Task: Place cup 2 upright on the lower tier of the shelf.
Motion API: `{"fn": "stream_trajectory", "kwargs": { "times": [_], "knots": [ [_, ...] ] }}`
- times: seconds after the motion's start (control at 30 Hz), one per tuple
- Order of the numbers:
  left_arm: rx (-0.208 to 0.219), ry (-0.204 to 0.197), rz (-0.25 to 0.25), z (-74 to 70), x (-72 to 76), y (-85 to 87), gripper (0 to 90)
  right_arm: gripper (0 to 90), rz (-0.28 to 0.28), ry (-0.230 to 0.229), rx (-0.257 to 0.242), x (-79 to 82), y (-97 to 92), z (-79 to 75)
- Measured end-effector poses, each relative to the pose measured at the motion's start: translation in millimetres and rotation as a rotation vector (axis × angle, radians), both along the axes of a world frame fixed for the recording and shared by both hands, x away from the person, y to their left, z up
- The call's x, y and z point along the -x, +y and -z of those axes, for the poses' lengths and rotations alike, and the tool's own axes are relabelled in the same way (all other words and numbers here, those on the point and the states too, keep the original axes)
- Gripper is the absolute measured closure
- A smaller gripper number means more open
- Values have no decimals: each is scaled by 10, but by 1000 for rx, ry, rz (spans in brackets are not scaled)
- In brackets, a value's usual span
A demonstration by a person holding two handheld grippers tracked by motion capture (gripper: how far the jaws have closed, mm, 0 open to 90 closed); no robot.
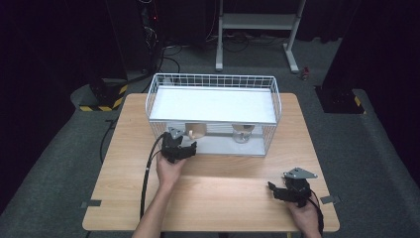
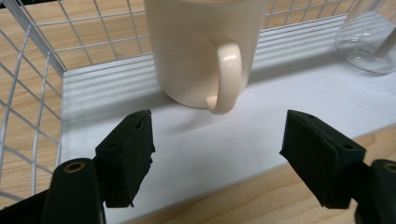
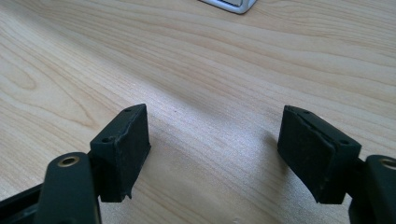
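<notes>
Left gripper [image 2: 217, 154], jaws spread, lines up just short of the cream mug [image 2: 205, 46] on the wire rack's [image 1: 213, 82] lower shelf; a glass, probably, stands right of the mug. A careless push could topple the mug. Right gripper [image 3: 212, 154] idles spread, well clear.
</notes>
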State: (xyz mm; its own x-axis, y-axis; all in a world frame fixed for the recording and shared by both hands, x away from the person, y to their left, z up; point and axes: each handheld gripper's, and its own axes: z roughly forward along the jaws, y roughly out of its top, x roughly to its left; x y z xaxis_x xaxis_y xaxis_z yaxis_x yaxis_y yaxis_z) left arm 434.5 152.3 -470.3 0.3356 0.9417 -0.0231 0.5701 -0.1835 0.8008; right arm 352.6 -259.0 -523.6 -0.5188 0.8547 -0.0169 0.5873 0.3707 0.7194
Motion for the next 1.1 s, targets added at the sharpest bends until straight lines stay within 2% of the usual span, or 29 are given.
{"fn": "stream_trajectory", "kwargs": {
  "times": [0.27, 0.4, 0.47, 0.63, 0.8, 1.1],
  "knots": [
    [36, -15, -3, -9, 114, 59, 256, 250, 0, -1, 1, 0, 0, 0],
    [27, -29, 2, -33, 175, 89, 256, 250, 2, 2, -1, 1, 1, -1],
    [46, -32, 2, -47, 218, 108, 255, 250, 2, 1, -1, 0, 1, -1],
    [40, -36, 12, -70, 259, 146, 256, 250, 2, 2, -1, 1, 2, -1],
    [66, -41, 7, -94, 324, 190, 255, 250, 2, 2, -1, 1, 2, -1],
    [69, -56, 11, -155, 434, 282, 255, 250, 0, 0, 0, -1, 0, 0]
  ]
}}
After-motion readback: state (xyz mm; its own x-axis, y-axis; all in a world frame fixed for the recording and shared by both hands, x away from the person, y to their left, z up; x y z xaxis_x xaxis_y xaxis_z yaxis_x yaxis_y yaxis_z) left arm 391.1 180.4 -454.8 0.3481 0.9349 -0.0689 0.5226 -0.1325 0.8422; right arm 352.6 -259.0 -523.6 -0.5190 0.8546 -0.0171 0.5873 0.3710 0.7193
